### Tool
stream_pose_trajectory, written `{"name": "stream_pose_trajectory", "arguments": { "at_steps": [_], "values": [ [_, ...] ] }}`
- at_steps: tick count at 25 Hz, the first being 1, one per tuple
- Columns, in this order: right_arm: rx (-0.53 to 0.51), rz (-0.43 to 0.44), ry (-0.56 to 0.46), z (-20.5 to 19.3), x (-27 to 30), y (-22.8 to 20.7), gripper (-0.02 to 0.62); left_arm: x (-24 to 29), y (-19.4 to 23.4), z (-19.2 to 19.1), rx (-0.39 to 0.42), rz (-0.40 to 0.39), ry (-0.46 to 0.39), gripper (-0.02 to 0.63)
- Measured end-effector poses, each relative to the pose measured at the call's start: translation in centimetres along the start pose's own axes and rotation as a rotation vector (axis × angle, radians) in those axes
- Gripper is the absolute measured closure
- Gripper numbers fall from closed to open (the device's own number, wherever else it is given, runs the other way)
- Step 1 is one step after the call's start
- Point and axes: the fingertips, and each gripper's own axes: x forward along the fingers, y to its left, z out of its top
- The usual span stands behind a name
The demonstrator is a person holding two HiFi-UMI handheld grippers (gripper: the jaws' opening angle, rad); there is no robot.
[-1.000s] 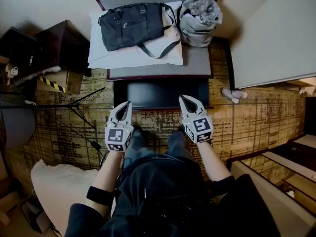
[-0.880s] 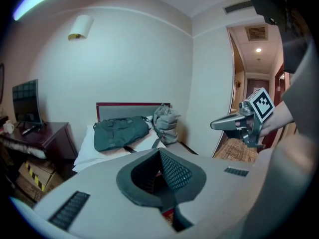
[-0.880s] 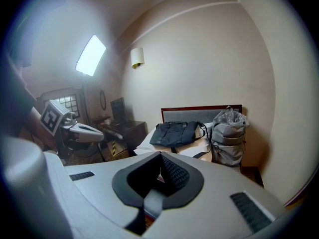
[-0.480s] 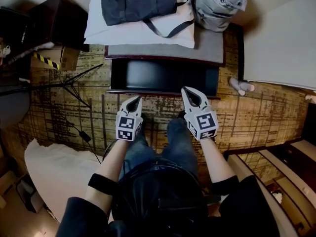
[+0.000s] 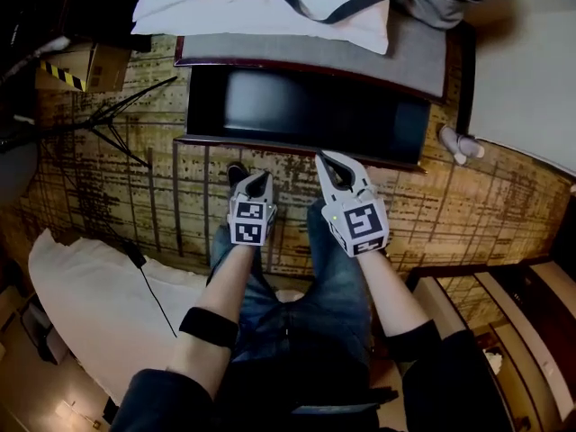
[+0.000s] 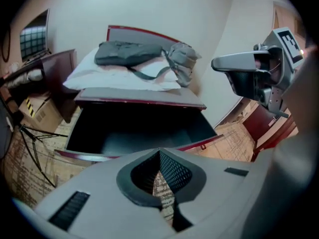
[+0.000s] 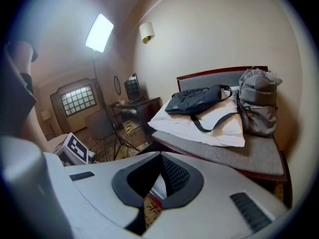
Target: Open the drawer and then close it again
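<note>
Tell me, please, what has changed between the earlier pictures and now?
The person has bent down: the left claw and the right claw have sunk toward the floor before the drawer, and the bed slid up in the head view. Nothing was gripped or released. Both claws stayed shut and empty; the drawer stayed open.

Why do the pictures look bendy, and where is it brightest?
Both gripper views use wide lenses, so lines bend and corners go black. Right gripper view: the light panel glares white. Head view: the open drawer lies in deep shadow.

Dark, empty drawer [image 5: 310, 115], pulled open beneath bench
</note>
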Motion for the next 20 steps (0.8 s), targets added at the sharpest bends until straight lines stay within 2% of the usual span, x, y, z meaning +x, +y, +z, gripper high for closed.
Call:
{"name": "stream_pose_trajectory", "arguments": {
  "at_steps": [12, 16, 20],
  "values": [
    [0.036, -0.039, 0.040, -13.9, 9.2, -1.6, 0.594, 12.7, 4.9, -9.1, 0.002, 0.026, 0.110, 0.606],
    [0.050, -0.044, 0.044, -16.7, 11.4, -1.4, 0.594, 15.3, 5.7, -10.7, -0.006, 0.032, 0.134, 0.606],
    [0.058, -0.051, 0.055, -18.1, 12.4, -1.2, 0.595, 16.7, 6.0, -10.7, -0.016, 0.036, 0.126, 0.606]
  ]
}}
